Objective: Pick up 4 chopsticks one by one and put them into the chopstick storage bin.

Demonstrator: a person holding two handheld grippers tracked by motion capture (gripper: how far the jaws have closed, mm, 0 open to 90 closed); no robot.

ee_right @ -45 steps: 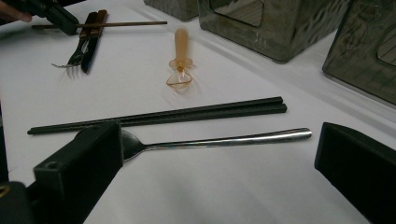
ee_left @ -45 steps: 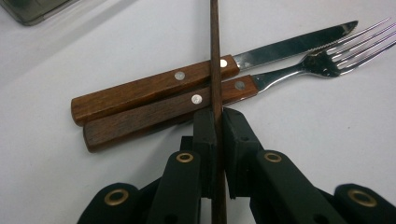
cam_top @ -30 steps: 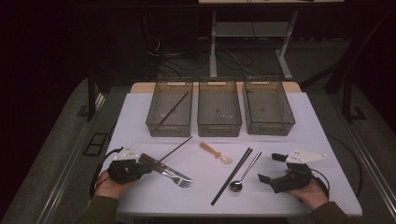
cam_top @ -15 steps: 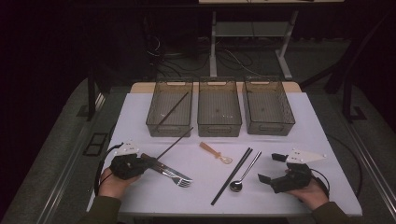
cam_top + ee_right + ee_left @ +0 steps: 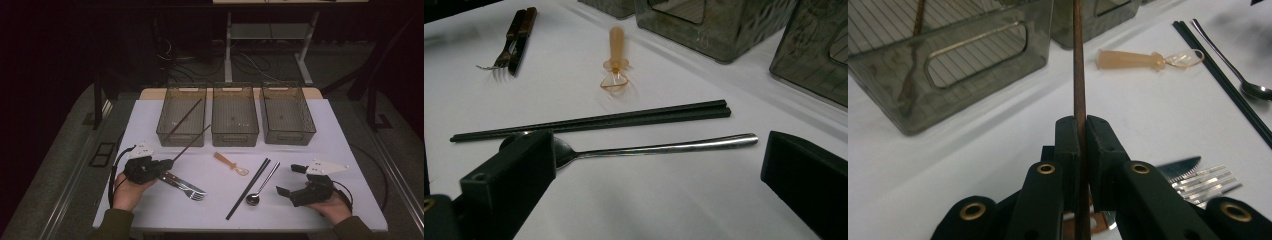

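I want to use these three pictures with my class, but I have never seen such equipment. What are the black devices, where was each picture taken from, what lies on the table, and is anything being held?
A person sits at a white table with hand-held black tongs in each hand. One camera looks down from above; the other two ride on the tongs and look along their jaws.

The left tongs are shut on a thin brown chopstick that points toward the leftmost of three clear grey plastic bins, where a matching stick already lies. The right tongs are open, with a silver metal spoon lying on the table between their jaws, not gripped.

Also on the table: a pair of black chopsticks, a small translucent orange plastic spoon, and a fork and knife with dark handles.
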